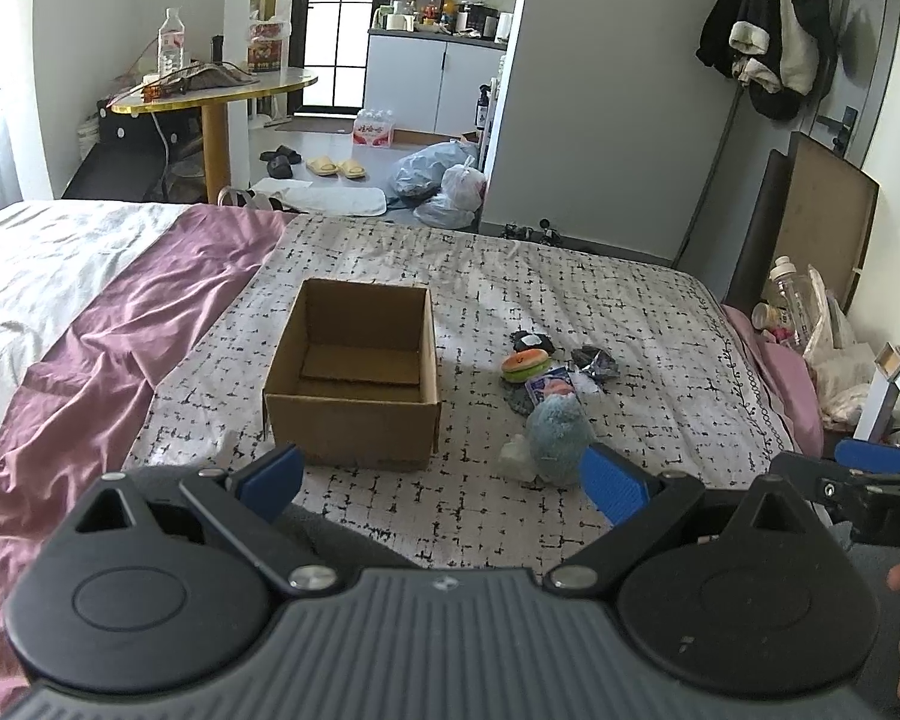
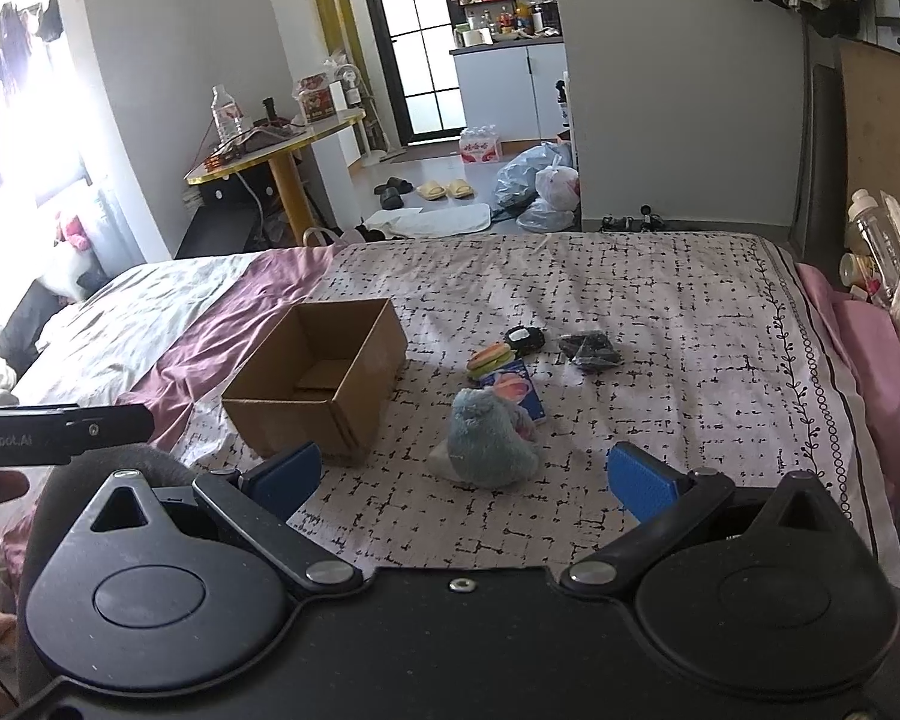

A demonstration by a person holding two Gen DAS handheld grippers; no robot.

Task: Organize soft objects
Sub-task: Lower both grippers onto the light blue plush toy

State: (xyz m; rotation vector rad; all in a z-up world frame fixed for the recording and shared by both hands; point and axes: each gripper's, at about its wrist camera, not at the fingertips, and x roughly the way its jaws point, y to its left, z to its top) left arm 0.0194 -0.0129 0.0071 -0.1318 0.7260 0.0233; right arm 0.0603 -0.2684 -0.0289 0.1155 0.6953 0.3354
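An open, empty cardboard box (image 1: 354, 372) (image 2: 318, 384) stands on the patterned bedspread. To its right lies a cluster of soft items: a blue plush toy (image 1: 555, 435) (image 2: 492, 444), a burger-shaped toy (image 1: 525, 365) (image 2: 491, 358), a blue packet (image 1: 551, 387) (image 2: 516, 387), a dark round item (image 1: 528, 341) (image 2: 525, 337) and a black crumpled pouch (image 1: 597, 363) (image 2: 591, 351). My left gripper (image 1: 444, 483) hovers open just short of the box and the plush. My right gripper (image 2: 465, 480) is open too, with the plush just beyond its blue pads.
A purple sheet (image 1: 90, 384) and white duvet (image 1: 48, 264) cover the bed's left side. Bottles and bags (image 2: 888, 264) crowd the bed's right edge. Beyond the bed's far end are a round table (image 1: 210, 90), slippers and plastic bags (image 1: 444, 180) on the floor.
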